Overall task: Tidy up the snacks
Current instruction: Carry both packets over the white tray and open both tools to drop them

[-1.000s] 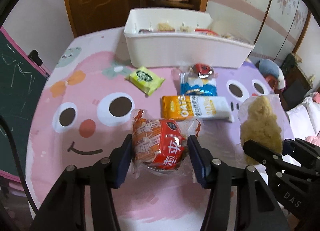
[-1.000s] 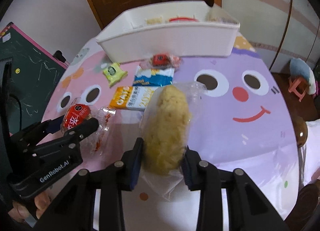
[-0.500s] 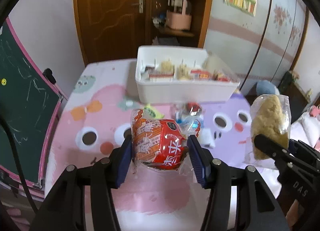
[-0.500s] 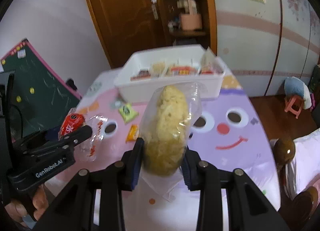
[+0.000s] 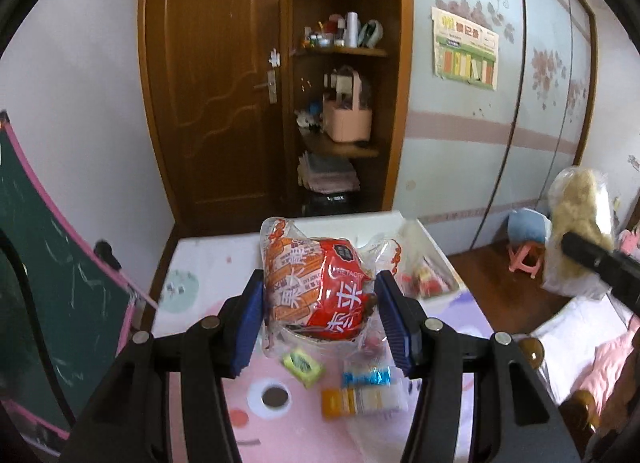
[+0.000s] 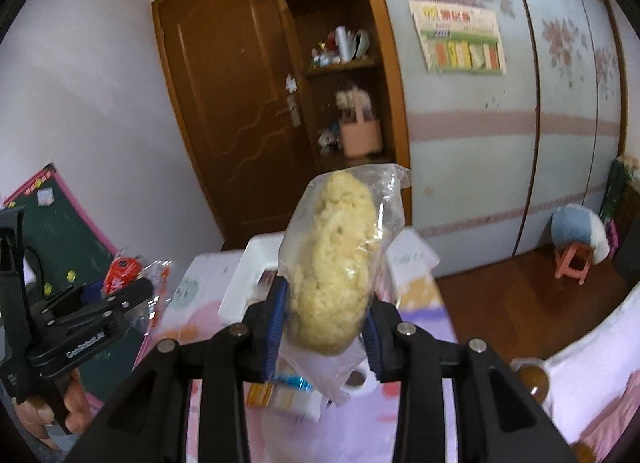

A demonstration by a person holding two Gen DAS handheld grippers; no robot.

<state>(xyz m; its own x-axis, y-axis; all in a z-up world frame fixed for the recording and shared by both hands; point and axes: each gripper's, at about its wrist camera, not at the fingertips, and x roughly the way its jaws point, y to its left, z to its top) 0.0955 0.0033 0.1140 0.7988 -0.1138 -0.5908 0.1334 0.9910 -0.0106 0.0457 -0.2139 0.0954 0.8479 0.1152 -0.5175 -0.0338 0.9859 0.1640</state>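
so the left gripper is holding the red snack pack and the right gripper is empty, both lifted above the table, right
Not quite: the right gripper is not empty. The right wrist view shows it shut on a clear bag of yellow crumbly snack. The left gripper does hold the red snack pack above the table.

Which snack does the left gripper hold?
Look above the pink cartoon table, in front of the white bin. The left gripper clamps a clear packet printed red and orange; the right gripper's bag is pale yellow.
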